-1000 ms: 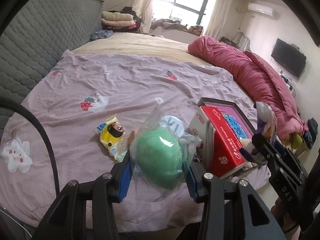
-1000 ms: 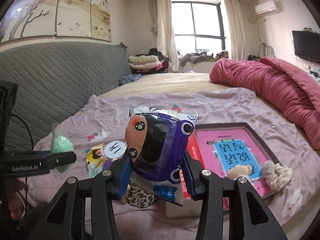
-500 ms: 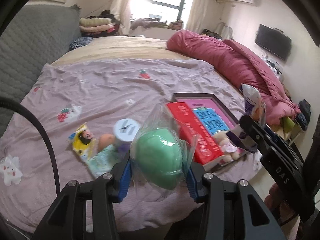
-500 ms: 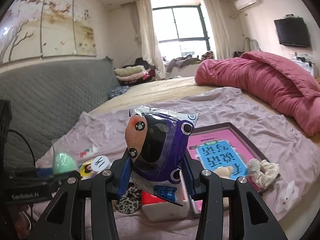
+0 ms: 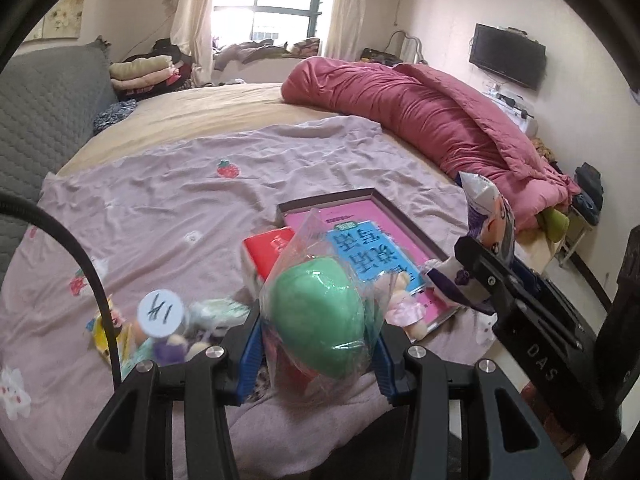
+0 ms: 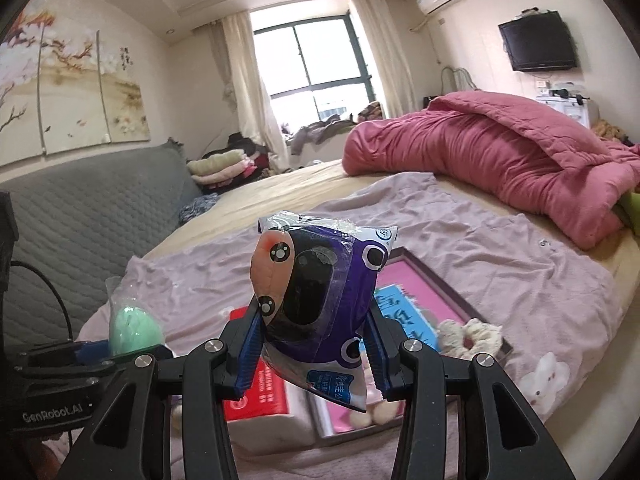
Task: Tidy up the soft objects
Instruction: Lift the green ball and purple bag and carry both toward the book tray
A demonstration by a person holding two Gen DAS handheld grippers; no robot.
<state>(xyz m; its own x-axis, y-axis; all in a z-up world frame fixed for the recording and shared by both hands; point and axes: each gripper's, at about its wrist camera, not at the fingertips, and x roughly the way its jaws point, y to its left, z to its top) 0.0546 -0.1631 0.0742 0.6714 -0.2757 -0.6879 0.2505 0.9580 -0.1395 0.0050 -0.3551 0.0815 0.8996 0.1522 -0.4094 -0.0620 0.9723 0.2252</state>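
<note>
My left gripper [image 5: 318, 346] is shut on a green soft ball in a clear plastic bag [image 5: 320, 320], held above the near edge of the bed. My right gripper [image 6: 312, 354] is shut on a purple and orange toy packet [image 6: 320, 292]. In the left wrist view that packet [image 5: 490, 216] shows at the right, in the right gripper's black fingers. In the right wrist view the green ball [image 6: 134, 328] shows at the left. Below lie a pink-lined tray [image 5: 372, 216] with a small doll [image 5: 402, 306], and a cream scrunchie [image 6: 470, 334] on the tray's rim.
A red and white tissue pack [image 6: 256, 394] lies beside the tray. A pile of small toys with a round white tag [image 5: 160, 314] sits at the left on the mauve sheet [image 5: 168, 200]. A rolled red quilt [image 5: 420, 116] lies at the back right. A grey headboard [image 6: 92, 216] stands on the left.
Both grippers have moved to the right over the bed with their objects still held, and risen slightly. The tray and tissue pack now sit under and ahead of them.
</note>
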